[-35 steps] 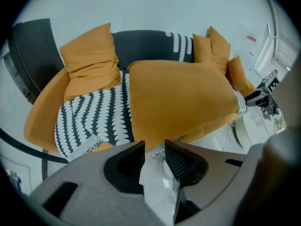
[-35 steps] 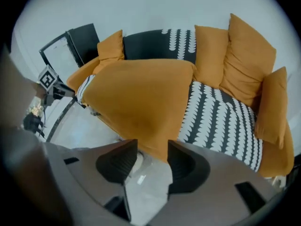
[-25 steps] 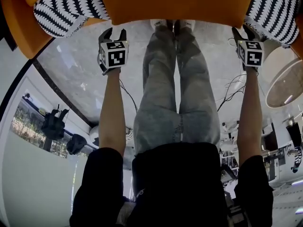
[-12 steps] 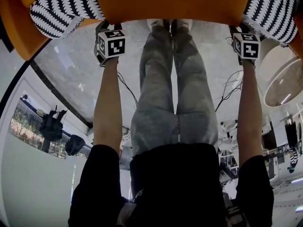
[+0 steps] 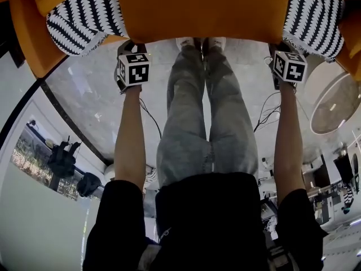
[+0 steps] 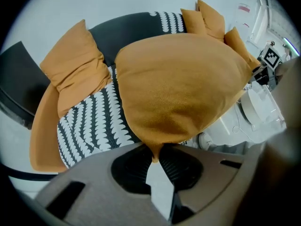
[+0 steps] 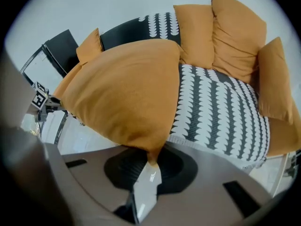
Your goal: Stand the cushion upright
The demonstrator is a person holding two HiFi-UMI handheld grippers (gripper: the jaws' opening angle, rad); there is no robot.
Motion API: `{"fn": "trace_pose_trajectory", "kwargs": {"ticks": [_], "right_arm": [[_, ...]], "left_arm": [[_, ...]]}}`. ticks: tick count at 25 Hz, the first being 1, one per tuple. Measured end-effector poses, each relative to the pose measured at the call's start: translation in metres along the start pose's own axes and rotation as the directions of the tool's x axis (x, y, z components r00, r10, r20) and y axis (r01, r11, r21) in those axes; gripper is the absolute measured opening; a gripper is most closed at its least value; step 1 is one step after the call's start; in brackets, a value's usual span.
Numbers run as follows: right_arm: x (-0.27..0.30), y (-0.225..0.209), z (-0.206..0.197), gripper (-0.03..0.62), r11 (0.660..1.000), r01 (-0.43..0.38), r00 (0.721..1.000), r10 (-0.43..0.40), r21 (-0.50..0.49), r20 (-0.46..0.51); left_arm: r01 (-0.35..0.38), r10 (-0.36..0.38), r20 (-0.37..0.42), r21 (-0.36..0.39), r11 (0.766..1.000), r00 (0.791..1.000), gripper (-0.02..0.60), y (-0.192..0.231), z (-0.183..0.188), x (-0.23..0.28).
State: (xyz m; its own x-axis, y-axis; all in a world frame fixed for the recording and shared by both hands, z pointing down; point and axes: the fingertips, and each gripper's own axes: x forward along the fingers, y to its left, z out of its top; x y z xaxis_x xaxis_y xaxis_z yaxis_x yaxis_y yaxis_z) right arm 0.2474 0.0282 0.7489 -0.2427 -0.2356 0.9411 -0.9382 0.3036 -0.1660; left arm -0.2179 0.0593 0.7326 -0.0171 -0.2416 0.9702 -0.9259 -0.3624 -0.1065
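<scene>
Cushion (image 5: 197, 4) cloth is plain mustard-orange, matte and finely woven, plump in the middle and tapering to pointed corners. It is held by its two lower corners at the front edge of the sofa (image 6: 122, 25), one corner in each claw, with its broad face rising over the seat. In the left gripper view the left claw (image 6: 155, 158) is closing, and one corner of the cushion is nipped between its narrow jaws, the cloth drawn into a small peak where the pads press it. The right gripper view shows the same for the right claw (image 7: 150, 161): jaws closing, nearly together, with the other corner gripped between them. Each claw has a dull grey-brown body with a black ribbed hollow round the jaws. Each also bears a marker cube (image 5: 134, 69) printed with blocky black-and-white squares.

The sofa's back is smooth and black. Its seat cover (image 7: 221, 112) is white cloth with rows of black scalloped stripes and a short fringe along the hem. Further orange cushions (image 7: 235, 32) of the same cloth lean along the back and sides, square and softly dented.

From the head view the floor (image 5: 90, 95) is pale grey, glossy and marbled. The person's legs in faded blue denim (image 5: 208, 117) stand between the two claws, with pale shoes (image 5: 194, 41) at the cushion's lower edge
</scene>
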Motion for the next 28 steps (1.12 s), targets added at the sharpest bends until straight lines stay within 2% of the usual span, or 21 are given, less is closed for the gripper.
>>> {"fn": "trace_pose_trajectory", "kwargs": {"ticks": [10, 15, 22, 28], "right_arm": [[-0.056, 0.015, 0.053, 0.049, 0.994, 0.005, 0.997, -0.014, 0.107, 0.079], [-0.083, 0.010, 0.088, 0.049, 0.989, 0.003, 0.991, -0.023, 0.151, 0.131], [-0.119, 0.014, 0.137, 0.049, 0.982, -0.004, 0.984, -0.030, 0.189, 0.178], [-0.144, 0.006, 0.198, 0.049, 0.976, -0.010, 0.962, -0.050, 0.220, 0.268]], "left_arm": [[0.049, -0.045, 0.069, -0.060, 0.997, 0.997, 0.044, 0.031, 0.040, -0.064], [0.043, -0.032, 0.115, -0.097, 0.994, 0.993, 0.040, 0.044, 0.077, -0.093], [0.018, 0.022, 0.176, -0.223, 0.975, 0.984, 0.035, 0.067, 0.124, -0.137], [-0.008, 0.061, 0.254, -0.206, 0.979, 0.965, 0.035, 0.094, 0.191, -0.160]]}}
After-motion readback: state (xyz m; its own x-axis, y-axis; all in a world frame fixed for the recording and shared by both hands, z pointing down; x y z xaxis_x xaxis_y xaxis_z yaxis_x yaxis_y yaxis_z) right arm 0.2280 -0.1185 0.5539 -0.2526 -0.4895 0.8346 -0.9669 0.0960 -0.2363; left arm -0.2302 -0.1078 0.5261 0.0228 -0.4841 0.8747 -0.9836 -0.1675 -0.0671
